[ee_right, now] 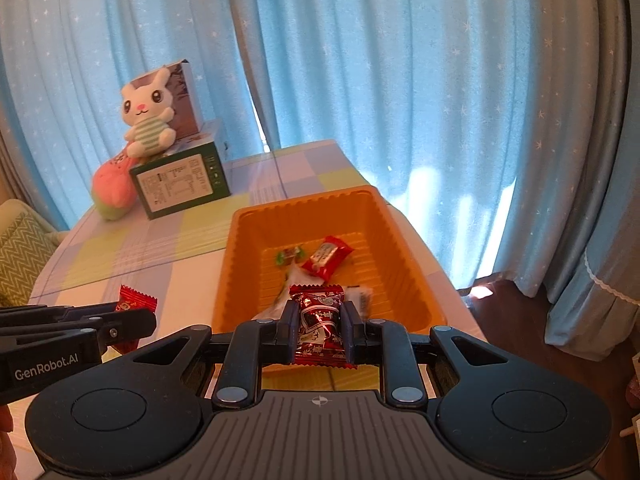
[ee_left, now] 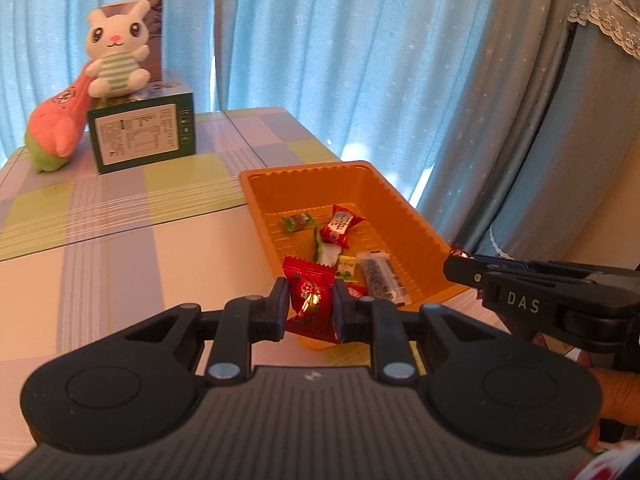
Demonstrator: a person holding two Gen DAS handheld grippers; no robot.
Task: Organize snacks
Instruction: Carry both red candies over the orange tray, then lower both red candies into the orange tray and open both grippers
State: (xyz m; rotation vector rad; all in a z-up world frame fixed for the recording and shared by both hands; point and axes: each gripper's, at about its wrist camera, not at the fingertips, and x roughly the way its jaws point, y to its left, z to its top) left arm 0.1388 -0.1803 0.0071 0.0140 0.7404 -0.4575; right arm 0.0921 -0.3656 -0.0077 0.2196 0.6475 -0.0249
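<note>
An orange plastic tray (ee_left: pixel 404 216) (ee_right: pixel 240 248) sits on the checked table and holds several wrapped snacks, among them a red-and-white packet (ee_left: pixel 341 226) (ee_right: pixel 327 257) and a small green candy (ee_left: pixel 297 222) (ee_right: pixel 289 255). My left gripper (ee_left: pixel 311 309) is shut on a bright red snack packet (ee_left: pixel 310 300) at the tray's near left corner. My right gripper (ee_right: pixel 320 330) is shut on a dark red snack packet (ee_right: pixel 320 324) above the tray's near rim. In the left wrist view the right gripper (ee_left: pixel 454 266) comes in from the right beside the tray. In the right wrist view the left gripper (ee_right: pixel 150 320) shows at the left with its red packet (ee_right: pixel 134 302).
At the table's far left stands a green box (ee_left: pixel 142 132) (ee_right: pixel 180 184) with a white plush rabbit (ee_left: pixel 116 54) (ee_right: pixel 148 122) on top and a pink plush (ee_left: pixel 60 128) (ee_right: pixel 112 190) leaning on it. Blue curtains (ee_left: pixel 340 60) hang behind. A patterned chair (ee_right: pixel 22 252) stands left.
</note>
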